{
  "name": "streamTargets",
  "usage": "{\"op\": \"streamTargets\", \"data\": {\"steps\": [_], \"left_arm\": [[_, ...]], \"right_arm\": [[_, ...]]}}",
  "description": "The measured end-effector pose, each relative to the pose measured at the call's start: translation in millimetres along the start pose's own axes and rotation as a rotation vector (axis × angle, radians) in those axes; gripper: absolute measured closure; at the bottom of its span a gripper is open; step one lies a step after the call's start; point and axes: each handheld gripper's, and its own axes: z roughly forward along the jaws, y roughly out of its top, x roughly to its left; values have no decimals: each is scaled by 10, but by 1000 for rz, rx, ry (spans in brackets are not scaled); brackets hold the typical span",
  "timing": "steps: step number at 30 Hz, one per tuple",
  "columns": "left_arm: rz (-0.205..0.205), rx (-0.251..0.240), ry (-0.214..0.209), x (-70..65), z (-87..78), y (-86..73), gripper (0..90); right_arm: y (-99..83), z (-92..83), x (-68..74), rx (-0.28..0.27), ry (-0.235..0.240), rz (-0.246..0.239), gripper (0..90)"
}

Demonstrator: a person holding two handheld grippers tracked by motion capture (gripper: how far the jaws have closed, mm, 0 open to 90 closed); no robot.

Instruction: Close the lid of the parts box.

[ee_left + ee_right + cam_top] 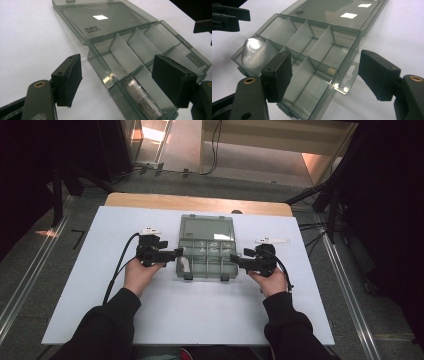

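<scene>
High view: the left tool (176,253) and right tool (236,258) flank the open organizer box (206,251) on the bench (200,310).

Left gripper view: jaws wide, empty; box corner between them.

Right gripper view: jaws wide; one possibly touches the box.

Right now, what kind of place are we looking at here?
Probably a lab or recording workspace rather than a home: a white board laid over a wooden table, cables trailing across a bare floor, dark stands flanking the table, and a clear compartment box set out between two handheld grippers.
</scene>
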Motion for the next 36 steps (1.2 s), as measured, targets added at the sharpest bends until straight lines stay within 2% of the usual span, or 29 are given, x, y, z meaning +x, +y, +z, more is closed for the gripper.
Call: {"op": "streamTargets", "data": {"steps": [3,5,6,12,19,22,24,29,31,34,36], "left_arm": [[0,-5,12,15,14,22,245],[29,-3,33,4,24,35,245],[29,-1,35,4,34,44,245],[5,-8,18,24,129,116,245],[-7,-10,27,42,208,165,245],[-29,-15,24,75,249,186,246],[-26,-9,35,87,280,204,246],[-34,-14,42,114,343,250,246],[2,-11,73,114,368,255,246],[-9,-7,75,148,398,285,247],[9,-6,86,144,422,309,247]], "right_arm": [[30,28,-19,-1,-2,-2,254],[51,51,-30,-2,-11,-7,254],[62,64,-37,-5,-12,-9,255],[150,136,-63,-2,-13,11,257],[247,249,-78,7,-18,12,257],[291,292,-85,10,-28,5,257],[330,320,-95,25,-42,-4,257],[397,368,-146,19,-51,1,257],[411,398,-160,20,-56,1,258],[421,452,-187,25,-67,-2,259],[443,498,-213,28,-75,11,259]]}}
